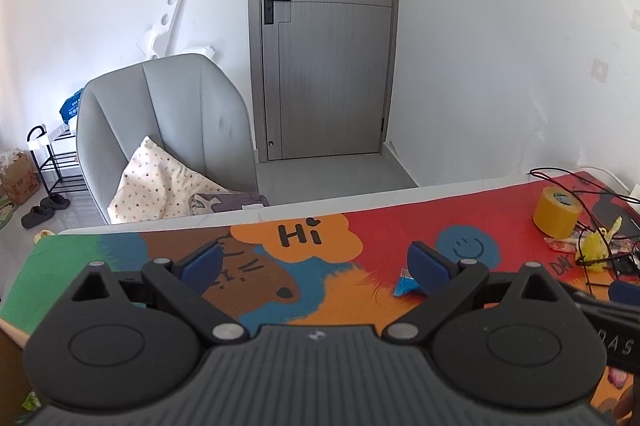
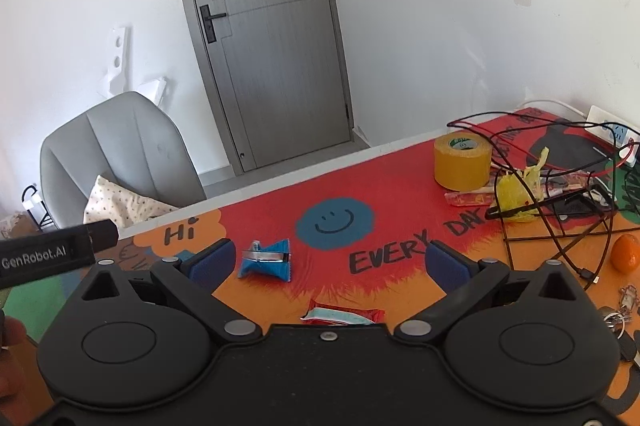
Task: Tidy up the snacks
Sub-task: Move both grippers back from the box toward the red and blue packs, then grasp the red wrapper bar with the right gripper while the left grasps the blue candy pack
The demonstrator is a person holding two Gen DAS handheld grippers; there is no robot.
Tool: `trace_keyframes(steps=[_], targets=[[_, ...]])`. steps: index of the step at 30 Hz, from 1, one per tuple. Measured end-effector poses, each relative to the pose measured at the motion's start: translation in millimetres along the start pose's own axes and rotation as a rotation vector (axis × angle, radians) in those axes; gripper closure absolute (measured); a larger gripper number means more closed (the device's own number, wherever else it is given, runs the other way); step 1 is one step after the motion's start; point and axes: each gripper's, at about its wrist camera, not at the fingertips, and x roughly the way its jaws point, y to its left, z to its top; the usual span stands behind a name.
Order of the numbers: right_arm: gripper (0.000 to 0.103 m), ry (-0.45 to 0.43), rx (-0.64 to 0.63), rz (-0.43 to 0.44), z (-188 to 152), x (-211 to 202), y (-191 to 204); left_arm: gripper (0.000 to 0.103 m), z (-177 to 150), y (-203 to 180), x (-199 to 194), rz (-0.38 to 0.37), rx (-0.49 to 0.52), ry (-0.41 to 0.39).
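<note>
A blue snack packet [image 2: 266, 259] lies on the colourful table mat [image 2: 380, 193], just ahead of my right gripper [image 2: 332, 260], nearer its left finger. A red and white snack wrapper [image 2: 342, 316] lies close under the right gripper's body. My right gripper is open and empty. My left gripper [image 1: 316, 264] is open and empty above the mat; the blue packet [image 1: 404, 284] peeks out beside its right finger. A yellow packet [image 2: 514, 191] and a red snack stick [image 2: 468, 197] lie at the far right among cables.
A yellow tape roll [image 2: 462, 159] stands at the right. Black cables and a wire stand [image 2: 560, 209], an orange [image 2: 626, 253], keys [image 2: 618, 314] and a power strip [image 2: 612, 133] crowd the right end. A grey chair [image 1: 168, 129] with a pillow stands beyond the table.
</note>
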Motion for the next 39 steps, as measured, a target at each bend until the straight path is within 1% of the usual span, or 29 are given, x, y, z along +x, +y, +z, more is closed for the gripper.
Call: trace_keyframes(steps=[6, 10, 13, 17, 18, 19, 21, 23, 24, 25, 27, 28, 29, 30, 32, 34, 39], targets=[[0.000, 0.053, 0.013, -0.020, -9.3, 28.3, -4.7, 0.005, -5.4, -4.5, 29.0, -0.002, -0.007, 0.038], [0.000, 0.090, 0.027, -0.027, -22.3, 46.6, -4.2, 0.005, -13.1, -8.0, 45.2, 0.007, -0.002, 0.069], [0.000, 0.125, 0.015, -0.029, -33.2, 61.0, -1.0, 0.005, -18.8, -10.9, 51.5, 0.015, 0.004, 0.086], [0.002, 0.158, 0.007, -0.043, -44.4, 75.6, -0.8, 0.005, -21.2, -16.2, 53.0, 0.034, 0.013, 0.083], [0.007, 0.168, 0.009, -0.039, -47.2, 79.0, -2.0, 0.005, -21.5, -17.9, 53.6, 0.036, 0.012, 0.083], [0.008, 0.175, 0.008, -0.040, -50.2, 81.7, -2.3, 0.005, -22.1, -19.8, 54.5, 0.037, 0.011, 0.083], [0.017, 0.148, -0.021, -0.059, -55.3, 82.2, -0.9, 0.005, -23.1, -24.6, 55.0, 0.040, 0.013, 0.079], [0.030, 0.129, -0.049, -0.078, -56.8, 82.5, 0.0, 0.005, -24.8, -29.9, 55.7, 0.043, 0.021, 0.075], [0.040, 0.121, -0.060, -0.079, -56.7, 83.2, -0.9, 0.005, -26.1, -31.9, 55.7, 0.047, 0.021, 0.069], [0.044, 0.116, -0.073, -0.085, -56.1, 83.5, -1.8, 0.005, -27.2, -34.0, 55.6, 0.049, 0.020, 0.066], [0.048, 0.106, -0.074, -0.075, -54.8, 83.9, -6.7, 0.005, -28.9, -38.8, 56.9, 0.043, 0.020, 0.065], [0.052, 0.100, -0.065, -0.066, -54.6, 83.1, -9.8, 0.005, -29.9, -41.8, 57.7, 0.036, 0.024, 0.064], [0.059, 0.093, -0.065, -0.068, -54.7, 82.5, -11.9, 0.005, -31.2, -45.3, 59.1, 0.033, 0.030, 0.062], [0.059, 0.085, -0.067, -0.074, -54.8, 82.5, -14.1, 0.005, -32.5, -48.8, 61.1, 0.032, 0.036, 0.061], [0.060, 0.080, -0.031, -0.044, -53.5, 81.3, -22.0, 0.005, -36.2, -56.1, 67.1, 0.030, 0.047, 0.069], [0.060, 0.074, -0.002, -0.033, -50.6, 80.5, -29.3, 0.005, -40.3, -62.0, 72.6, 0.021, 0.052, 0.073], [0.061, 0.048, 0.039, -0.022, -46.9, 77.6, -41.7, 0.005, -46.6, -75.0, 83.0, 0.016, 0.066, 0.058]])
